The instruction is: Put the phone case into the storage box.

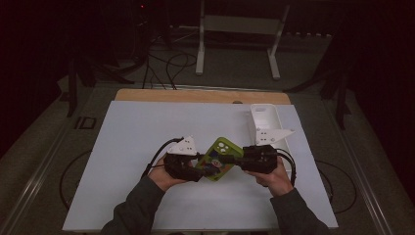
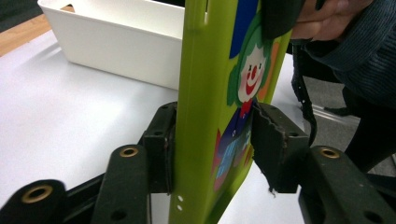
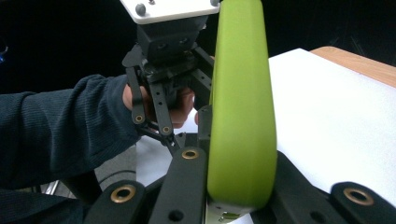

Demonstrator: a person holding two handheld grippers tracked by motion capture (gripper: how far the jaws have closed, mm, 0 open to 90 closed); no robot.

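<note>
Green phone case [image 1: 219, 159] hangs above the desk [image 1: 137, 142], clamped at one end by the right gripper [image 3: 238, 186], whose jaws hide its lower edge. The left gripper [image 2: 212, 144] jaws press its other end, covering part of the clown picture.

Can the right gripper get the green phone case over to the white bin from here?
Probably yes. The right gripper is shut on the phone case, the white bin lies just beyond it, but the left gripper also pinches the case.
</note>
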